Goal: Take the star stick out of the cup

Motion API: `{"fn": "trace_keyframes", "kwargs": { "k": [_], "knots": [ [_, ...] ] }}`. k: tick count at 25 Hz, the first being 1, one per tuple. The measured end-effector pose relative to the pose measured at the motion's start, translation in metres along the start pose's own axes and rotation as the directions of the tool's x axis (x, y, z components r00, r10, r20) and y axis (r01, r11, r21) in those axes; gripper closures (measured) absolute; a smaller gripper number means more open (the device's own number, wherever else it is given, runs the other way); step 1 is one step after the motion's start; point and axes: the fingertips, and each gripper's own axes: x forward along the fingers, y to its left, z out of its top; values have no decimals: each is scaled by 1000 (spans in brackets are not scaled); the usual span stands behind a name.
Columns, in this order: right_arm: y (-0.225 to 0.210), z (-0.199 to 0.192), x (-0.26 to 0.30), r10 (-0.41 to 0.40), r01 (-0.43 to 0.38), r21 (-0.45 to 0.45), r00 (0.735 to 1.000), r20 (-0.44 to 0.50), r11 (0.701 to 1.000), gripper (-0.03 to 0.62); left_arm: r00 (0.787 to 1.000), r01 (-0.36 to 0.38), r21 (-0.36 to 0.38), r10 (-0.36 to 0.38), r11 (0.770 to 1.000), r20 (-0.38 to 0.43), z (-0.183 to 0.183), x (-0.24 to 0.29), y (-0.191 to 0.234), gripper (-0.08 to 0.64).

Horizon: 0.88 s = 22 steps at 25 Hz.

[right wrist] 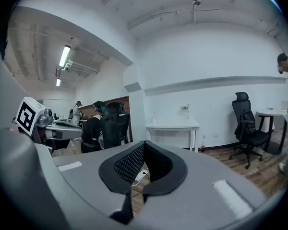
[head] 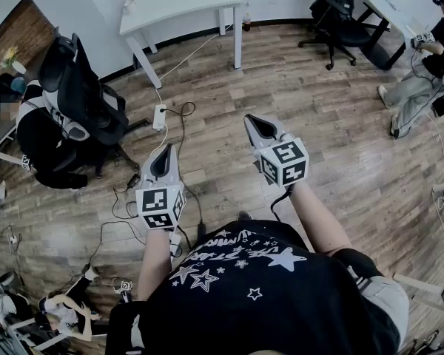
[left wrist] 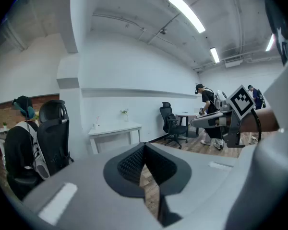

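Note:
No cup and no star stick show in any view. In the head view both grippers are held out in front of the person's body over the wooden floor (head: 333, 124). The left gripper (head: 165, 154) points forward and its jaws are shut with nothing between them. The right gripper (head: 257, 124) is a little higher and further forward, also shut and empty. In the left gripper view the left gripper (left wrist: 144, 150) has its ribbed pads (left wrist: 132, 164) meeting at the tips, and the right gripper's marker cube (left wrist: 243, 101) shows at the right. In the right gripper view the right gripper (right wrist: 144, 147) is shut.
A white table (head: 181, 6) stands against the far wall. A black office chair (head: 81, 87) and a seated person (head: 37, 135) are at the left. A power strip (head: 160, 117) with cables lies on the floor ahead. Another black chair (head: 340, 9) and a person (head: 422, 80) are at the right.

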Motion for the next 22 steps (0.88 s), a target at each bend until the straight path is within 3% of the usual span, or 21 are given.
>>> {"fn": "trace_keyframes", "kwargs": {
  "k": [5, 13, 17, 22],
  "knots": [
    [-22, -7, -8, 9, -9, 0, 1000, -1, 1000, 577, 1000, -6, 17, 6, 1000, -20, -5, 15, -24, 558],
    [-49, -9, -14, 37, -39, 43, 999, 35, 998, 577, 999, 4, -14, -5, 1000, -42, -3, 34, -51, 558],
    [-41, -7, -13, 111, -119, 71, 988, 106, 990, 577, 998, 2, -36, -4, 999, -60, -8, 40, -44, 558],
    [-55, -20, 14, 89, -91, 40, 995, 47, 995, 577, 996, -9, -72, 2, 997, -90, -22, 75, -23, 558]
  ]
}}
